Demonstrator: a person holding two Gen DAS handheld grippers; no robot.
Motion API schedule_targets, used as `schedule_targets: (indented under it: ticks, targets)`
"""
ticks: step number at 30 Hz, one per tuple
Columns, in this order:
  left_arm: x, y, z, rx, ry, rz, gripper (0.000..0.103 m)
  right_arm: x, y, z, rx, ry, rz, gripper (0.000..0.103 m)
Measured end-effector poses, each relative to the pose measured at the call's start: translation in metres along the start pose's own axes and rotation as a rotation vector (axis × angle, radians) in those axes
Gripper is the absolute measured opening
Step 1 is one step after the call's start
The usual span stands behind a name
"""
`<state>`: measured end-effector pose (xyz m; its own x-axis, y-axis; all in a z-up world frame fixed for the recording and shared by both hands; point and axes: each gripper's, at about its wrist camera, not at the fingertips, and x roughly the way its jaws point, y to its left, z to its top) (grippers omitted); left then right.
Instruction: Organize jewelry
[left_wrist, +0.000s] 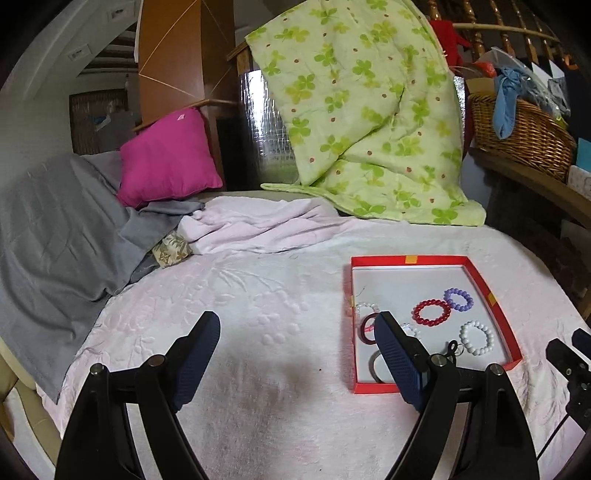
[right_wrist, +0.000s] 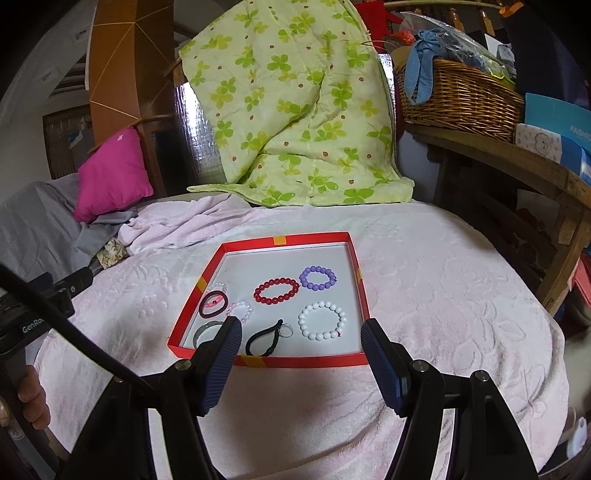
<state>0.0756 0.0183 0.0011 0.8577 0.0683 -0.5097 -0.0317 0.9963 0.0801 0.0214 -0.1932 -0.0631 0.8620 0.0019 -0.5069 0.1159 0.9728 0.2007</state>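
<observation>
A shallow red box (right_wrist: 360, 280) (left_wrist: 491, 295) with a white floor lies on the pale pink bedspread. In it lie a red bead bracelet (right_wrist: 276, 290) (left_wrist: 431, 314), a purple bead bracelet (right_wrist: 317, 277) (left_wrist: 458, 299), a white bead bracelet (right_wrist: 322, 320) (left_wrist: 477, 338), a dark maroon ring (right_wrist: 212, 304), a clear pink bead bracelet (right_wrist: 242, 309), a black cord loop (right_wrist: 264, 339) and a grey bangle (right_wrist: 207, 330). My right gripper (right_wrist: 301, 332) is open and empty over the box's near edge. My left gripper (left_wrist: 297, 325) is open and empty, left of the box.
A green clover quilt (right_wrist: 295, 110) hangs behind the bed. A magenta cushion (left_wrist: 170, 155) and grey sheet (left_wrist: 48, 236) lie at the left. A wicker basket (right_wrist: 458, 99) stands on a wooden shelf at the right.
</observation>
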Motion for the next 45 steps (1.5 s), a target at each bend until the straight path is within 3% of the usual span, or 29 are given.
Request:
schedule_targets:
  ticks: [9,11,16,24,30,45]
  targets:
    - [0.002,-0.006,-0.004,0.027,0.0,-0.008,0.087,0.004,-0.001,-0.002,-0.002,0.004,-0.006,0.071]
    - [0.001,-0.007,-0.006,0.034,-0.013,-0.004,0.097,0.005,-0.002,-0.003,-0.004,0.007,-0.005,0.071]
    - [0.004,-0.01,-0.012,0.043,-0.034,-0.033,0.098,0.017,-0.004,-0.01,-0.009,0.023,-0.015,0.071]
    - [0.024,-0.022,-0.013,0.059,0.026,-0.048,0.098,0.04,-0.008,-0.017,-0.005,0.065,-0.013,0.071]
    - [0.027,-0.032,-0.013,0.098,0.028,-0.05,0.098,0.042,-0.002,-0.015,-0.03,0.065,-0.008,0.071]
    - [-0.01,-0.026,-0.012,0.087,-0.021,-0.049,0.098,0.015,-0.003,-0.014,-0.026,0.014,-0.019,0.071]
